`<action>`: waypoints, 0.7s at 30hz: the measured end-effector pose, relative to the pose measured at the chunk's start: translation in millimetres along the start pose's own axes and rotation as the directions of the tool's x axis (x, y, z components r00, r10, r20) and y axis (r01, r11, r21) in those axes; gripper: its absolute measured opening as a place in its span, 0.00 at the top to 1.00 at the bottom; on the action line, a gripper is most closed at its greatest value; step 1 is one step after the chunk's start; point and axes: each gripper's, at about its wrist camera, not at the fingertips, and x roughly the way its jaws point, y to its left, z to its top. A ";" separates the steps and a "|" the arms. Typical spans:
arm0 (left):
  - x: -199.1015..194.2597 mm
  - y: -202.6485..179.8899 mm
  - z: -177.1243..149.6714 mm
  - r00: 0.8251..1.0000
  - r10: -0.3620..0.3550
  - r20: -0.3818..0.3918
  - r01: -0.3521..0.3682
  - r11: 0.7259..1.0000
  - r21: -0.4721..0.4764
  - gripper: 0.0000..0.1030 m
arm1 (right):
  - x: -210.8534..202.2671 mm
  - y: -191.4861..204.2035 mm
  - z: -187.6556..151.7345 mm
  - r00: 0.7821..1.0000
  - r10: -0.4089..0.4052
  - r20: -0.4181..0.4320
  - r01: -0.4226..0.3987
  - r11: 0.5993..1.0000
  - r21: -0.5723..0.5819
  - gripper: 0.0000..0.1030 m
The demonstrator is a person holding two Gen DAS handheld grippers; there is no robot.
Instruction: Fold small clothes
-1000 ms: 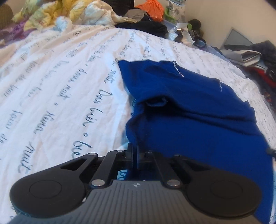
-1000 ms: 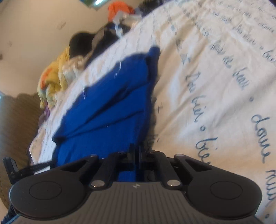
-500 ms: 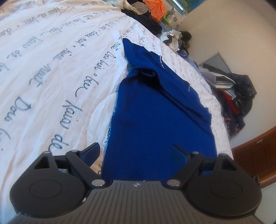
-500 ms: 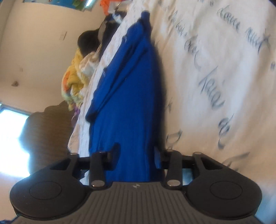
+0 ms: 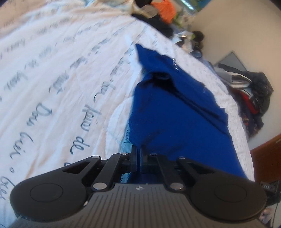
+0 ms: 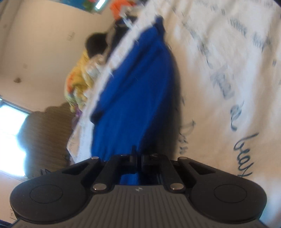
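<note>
Garment [image 5: 175, 112] lies on your bedsheet [image 5: 58, 73], stretched away from both grippers; clothes pile [image 5: 158, 12] behind it, another pile [image 5: 251, 98] off bed's right

The white bedsheet [image 5: 58, 73] bears cursive French words like "Dors bien"

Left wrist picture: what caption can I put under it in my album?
Left tongs pinch the near edge of a blue shirt spread on a white bedspread covered in handwriting.

Bright daylight; a blown-out window [image 6: 10, 140] glares at nine o'clock in the right view. Motion blur smears both, edges bowed by fisheye.
</note>
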 end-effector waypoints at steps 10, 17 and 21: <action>0.4 27.0 -24.7 0.993 -0.104 -0.061 0.095 0.986 -0.135 0.72 | -0.1 -25.4 -33.9 0.996 -0.008 -0.094 0.020 0.992 0.124 0.84; -16.2 7.6 -86.9 0.937 -0.317 -0.147 0.282 0.934 -0.217 0.24 | -16.1 -20.7 -70.6 0.986 0.045 -0.162 -0.017 0.985 0.170 0.78; -17.9 -1.4 -98.7 0.938 -0.309 -0.159 0.277 0.941 -0.196 0.29 | -22.0 -18.5 -74.2 0.988 0.042 -0.149 -0.019 0.988 0.154 0.73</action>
